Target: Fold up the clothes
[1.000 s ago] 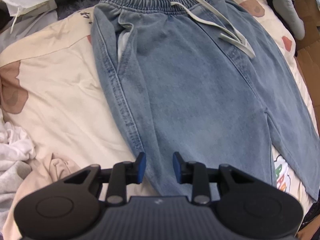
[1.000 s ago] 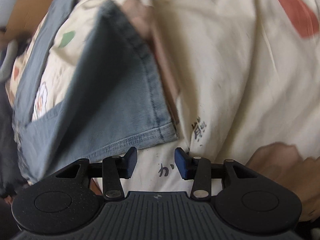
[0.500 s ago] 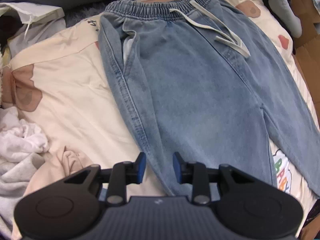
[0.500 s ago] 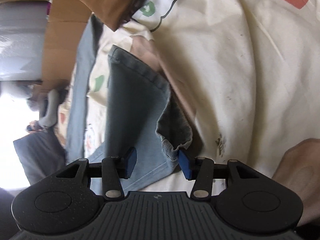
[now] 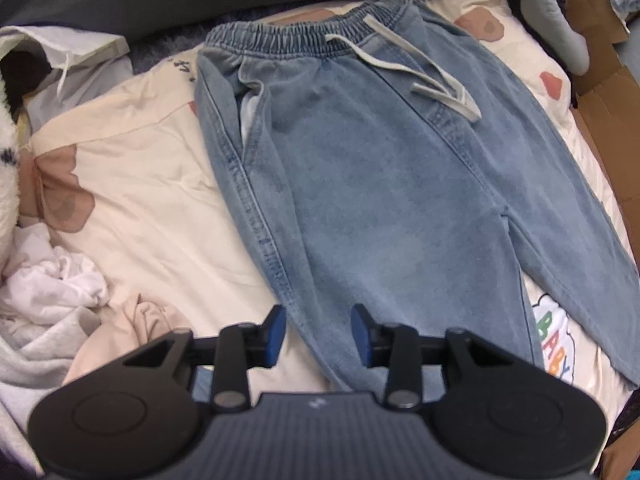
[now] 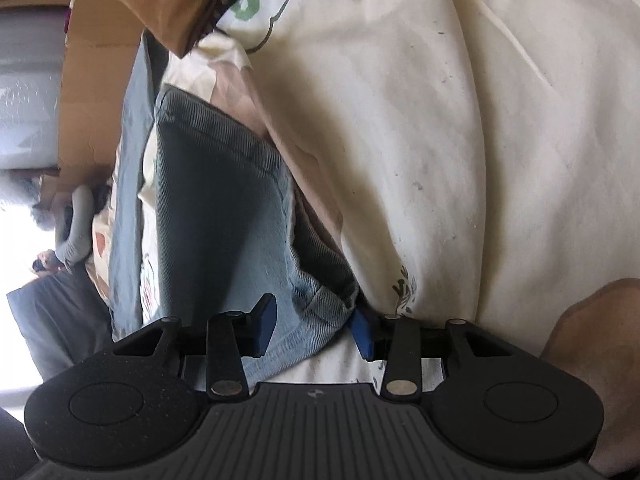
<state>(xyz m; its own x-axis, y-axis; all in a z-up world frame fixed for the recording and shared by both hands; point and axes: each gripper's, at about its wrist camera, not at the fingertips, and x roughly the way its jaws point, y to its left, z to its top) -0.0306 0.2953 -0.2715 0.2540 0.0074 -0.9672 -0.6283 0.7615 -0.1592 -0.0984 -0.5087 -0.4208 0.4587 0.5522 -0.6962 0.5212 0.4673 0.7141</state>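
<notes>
Jeans [image 5: 380,184] lie flat and spread out on the sheet [image 5: 152,200], waistband at the top of the left wrist frame, both legs running down toward the bottom right, drawstring [image 5: 420,76] loose across the front. Left gripper [image 5: 318,336] hangs over the near leg at the bottom centre, claw spread, nothing in it. Right gripper [image 6: 316,330] is where the action is: its claw is spread too, but a rumpled leg hem [image 6: 320,300] sits right between the blue pads, so to me it looks like it's lining up a grab on that cuff. Next move, I'd guess, is to squeeze down on the hem, get both layers of denim, not the sheet under it, then carry the leg over. The left view gives you the whole layout and shows no fold in the jeans, plus a pile of white clothes [image 5: 48,308] at the lower left. The right view only shows the cuff up close, some cardboard [image 6: 160,0] at the upper left, and a bit of a hand [image 6: 592,332] at the right edge.
</notes>
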